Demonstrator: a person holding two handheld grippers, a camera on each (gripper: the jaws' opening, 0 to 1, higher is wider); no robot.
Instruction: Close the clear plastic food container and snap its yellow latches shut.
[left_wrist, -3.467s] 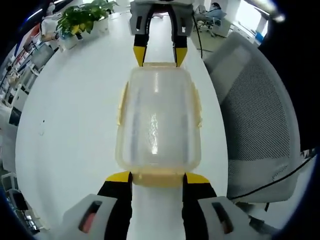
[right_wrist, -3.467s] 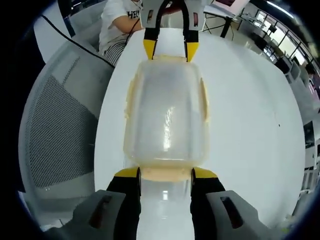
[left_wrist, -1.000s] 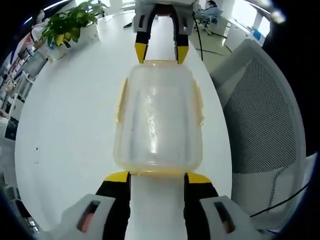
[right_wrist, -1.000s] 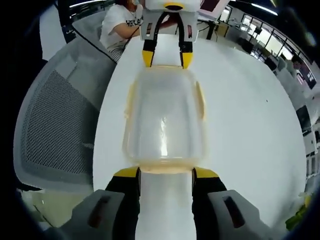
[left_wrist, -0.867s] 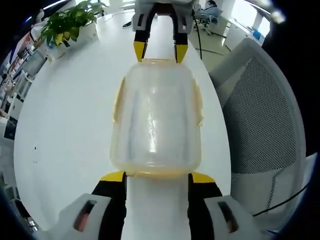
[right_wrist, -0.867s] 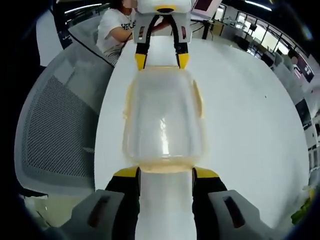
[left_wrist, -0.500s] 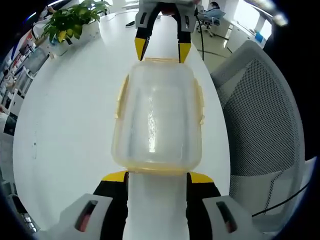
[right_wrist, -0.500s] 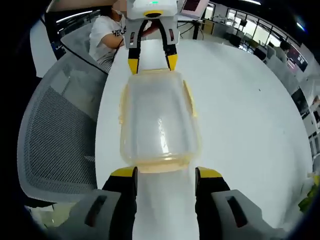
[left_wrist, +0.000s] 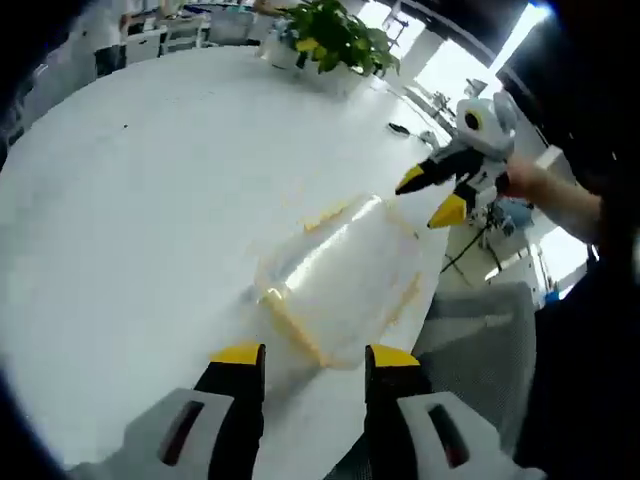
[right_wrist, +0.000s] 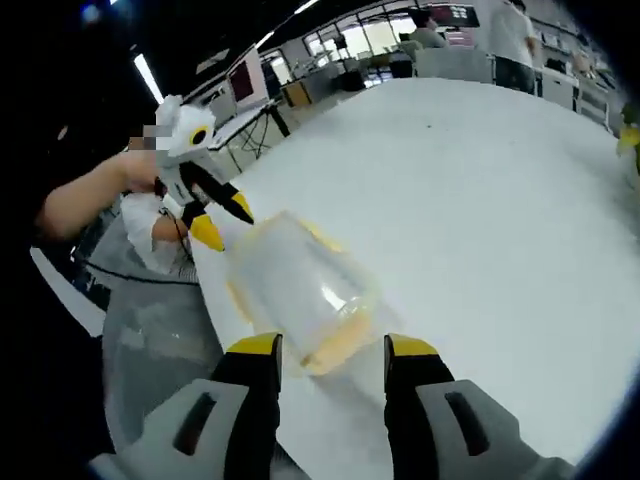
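Observation:
The clear plastic container (left_wrist: 340, 275) lies on the white table (left_wrist: 130, 200) with its lid on and yellow latches along its edges. It sits at a slant in both views, its near corner just ahead of each view's own jaws. My left gripper (left_wrist: 315, 355) is open, nothing held between its yellow tips. My right gripper (right_wrist: 333, 346) is open too, with the container (right_wrist: 300, 280) close in front. Each gripper appears in the other view, held by a hand, with jaws apart: the right gripper (left_wrist: 432, 197) and the left gripper (right_wrist: 218, 218) each hang beside the container's far end.
A grey mesh chair (left_wrist: 480, 330) stands at the table's edge beside the container, also seen as the chair (right_wrist: 150, 360) in the right gripper view. A potted plant (left_wrist: 335, 40) stands at the far side. Wide bare tabletop (right_wrist: 480, 170) stretches beyond the container.
Both grippers have drawn back from the container's two ends and swung to the side, so it now appears at a slant. The container still rests on the table.

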